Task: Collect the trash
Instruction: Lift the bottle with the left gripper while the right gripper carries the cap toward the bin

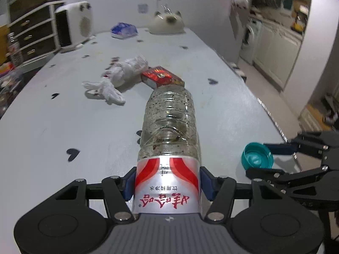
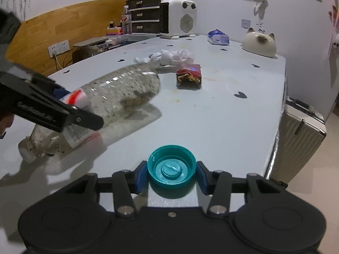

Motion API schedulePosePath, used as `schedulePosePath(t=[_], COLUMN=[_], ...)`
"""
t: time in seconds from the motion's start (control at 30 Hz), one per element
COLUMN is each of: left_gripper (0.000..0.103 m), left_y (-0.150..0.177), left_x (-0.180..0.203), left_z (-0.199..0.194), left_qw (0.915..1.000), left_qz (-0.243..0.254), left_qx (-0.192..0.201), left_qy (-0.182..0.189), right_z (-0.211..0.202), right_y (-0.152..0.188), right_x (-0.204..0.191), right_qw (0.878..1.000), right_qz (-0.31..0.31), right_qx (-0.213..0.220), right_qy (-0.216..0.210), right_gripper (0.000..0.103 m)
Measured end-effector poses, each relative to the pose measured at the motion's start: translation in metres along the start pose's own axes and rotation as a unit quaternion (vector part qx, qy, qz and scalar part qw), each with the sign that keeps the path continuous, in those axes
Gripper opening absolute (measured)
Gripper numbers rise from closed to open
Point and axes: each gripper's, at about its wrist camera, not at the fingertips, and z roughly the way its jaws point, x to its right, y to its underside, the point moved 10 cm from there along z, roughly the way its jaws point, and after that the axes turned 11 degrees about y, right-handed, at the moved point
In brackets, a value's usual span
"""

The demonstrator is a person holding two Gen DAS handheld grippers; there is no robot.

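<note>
The left claw (image 1: pixel 167 187) has its blue pads pressed on both sides of a clear plastic bottle (image 1: pixel 169 127), gripping it at the red-and-white label near the neck end, so the dirt-speckled body stretches away from the claw with its base pointing out over the table (image 1: pixel 63 127). In the right wrist view the same bottle hangs tilted above the table, its shadow on the surface beneath it. The right claw (image 2: pixel 171 172) is closed on a teal bottle cap (image 2: pixel 171 165), one pad against each side of the rim, the hollow inside facing the camera (from the left wrist view it shows at the right edge, well apart from the bottle). Farther along the pale table, dotted with small dark hearts, a red snack packet (image 1: pixel 162 77) lies just beyond the bottle's base, and a crumpled white plastic bag (image 1: pixel 118 78) lies just beside it. At the far end stand a blue-and-white pack (image 1: pixel 124 30), a cat-faced ornament (image 1: pixel 166 23) and a white heater (image 1: pixel 74 27).
</note>
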Motion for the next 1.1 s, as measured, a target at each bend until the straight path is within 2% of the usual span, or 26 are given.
schedulePosePath(t=[0.27, 0.67, 1.1], left_gripper=[0.060, 0.060, 0.060], left_y=[0.002, 0.010, -0.004], left_x=[0.008, 0.049, 0.135], left_z=[-0.034, -0.052, -0.048], left_qw=[0.9983, 0.9961, 0.9938], left_qz=[-0.025, -0.022, -0.004], left_qx=[0.049, 0.075, 0.110], left_qy=[-0.019, -0.041, -0.012], right_z=[-0.035, -0.083, -0.137], right_y=[-0.008, -0.011, 0.016], right_x=[0.013, 0.046, 0.110], right_qw=[0.999, 0.995, 0.987], right_qz=[0.024, 0.053, 0.098], right_qx=[0.035, 0.066, 0.089], right_qy=[0.014, 0.046, 0.090], right_gripper=[0.049, 0.049, 0.049])
